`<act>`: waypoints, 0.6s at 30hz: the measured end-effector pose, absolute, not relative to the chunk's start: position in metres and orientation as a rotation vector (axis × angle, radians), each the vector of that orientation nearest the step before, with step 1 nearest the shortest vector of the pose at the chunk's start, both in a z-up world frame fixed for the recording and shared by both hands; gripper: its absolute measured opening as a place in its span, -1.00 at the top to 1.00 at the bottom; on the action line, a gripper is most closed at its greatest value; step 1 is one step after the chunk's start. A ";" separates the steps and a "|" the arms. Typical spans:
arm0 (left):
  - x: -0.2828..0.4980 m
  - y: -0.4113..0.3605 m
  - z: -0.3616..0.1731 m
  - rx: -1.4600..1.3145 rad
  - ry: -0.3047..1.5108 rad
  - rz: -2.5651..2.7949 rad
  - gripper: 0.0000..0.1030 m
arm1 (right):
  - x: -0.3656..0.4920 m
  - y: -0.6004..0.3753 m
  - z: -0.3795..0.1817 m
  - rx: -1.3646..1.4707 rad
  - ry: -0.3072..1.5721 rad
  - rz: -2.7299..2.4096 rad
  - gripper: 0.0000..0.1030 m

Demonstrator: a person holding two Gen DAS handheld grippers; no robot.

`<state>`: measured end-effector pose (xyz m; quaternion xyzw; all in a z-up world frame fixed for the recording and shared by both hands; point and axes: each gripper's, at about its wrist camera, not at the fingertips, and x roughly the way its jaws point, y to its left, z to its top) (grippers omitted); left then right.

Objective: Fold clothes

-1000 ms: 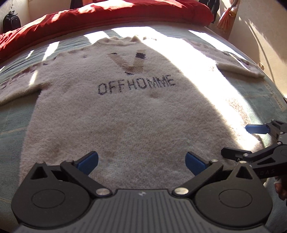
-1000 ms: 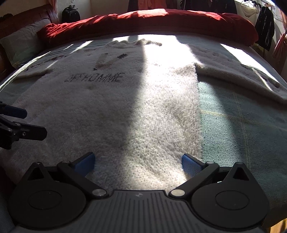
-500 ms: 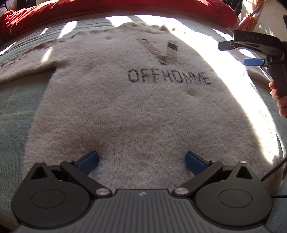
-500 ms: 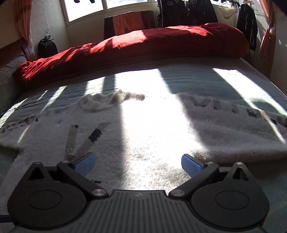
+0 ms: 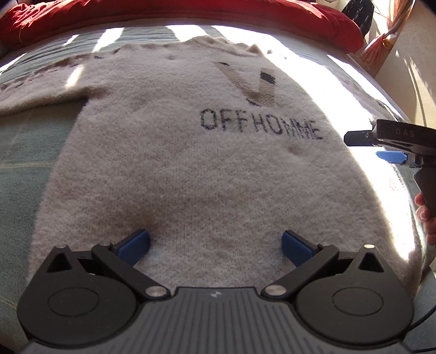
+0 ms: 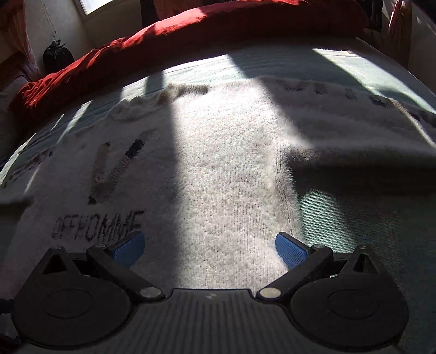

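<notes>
- One cream sweater is lying spread flat, front up, on the bed, with "OFFHOMME" knitted in dark letters across the chest under a big brown-and-black "V".
- I am reading "DAS" printed on the black body of my right claw, which is showing at the right edge of my left camera.
- I am holding my left claw low over the sweater's lower part, its blue fingers spread wide apart and gripping nothing.
- I am holding my right claw over the sweater's right side beside the side seam, its blue fingers also wide apart and empty; whether either claw is touching the knit, I cannot tell.
- My hand is wrapping the right claw's handle.
- Sunlight is falling in bright bands across the pale green bedcover, and a red duvet is lying bunched along the far side of the bed.
- Dark clothes are hanging by the wall, and a window is showing above.
</notes>
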<state>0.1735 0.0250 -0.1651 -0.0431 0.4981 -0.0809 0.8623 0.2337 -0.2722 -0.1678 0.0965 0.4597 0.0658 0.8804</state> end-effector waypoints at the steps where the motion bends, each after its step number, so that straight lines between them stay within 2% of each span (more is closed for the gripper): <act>1: 0.173 0.025 -0.166 -0.087 1.041 -0.171 -0.99 | 0.221 -0.271 -0.167 0.191 0.970 0.138 -1.00; 9: 0.170 0.022 -0.166 -0.050 1.033 -0.182 -0.99 | 0.150 -0.267 -0.166 0.177 1.077 0.132 -1.00; 18: 0.149 0.022 -0.162 0.004 1.039 -0.193 -0.99 | 0.123 -0.257 -0.173 0.091 1.076 0.117 -1.00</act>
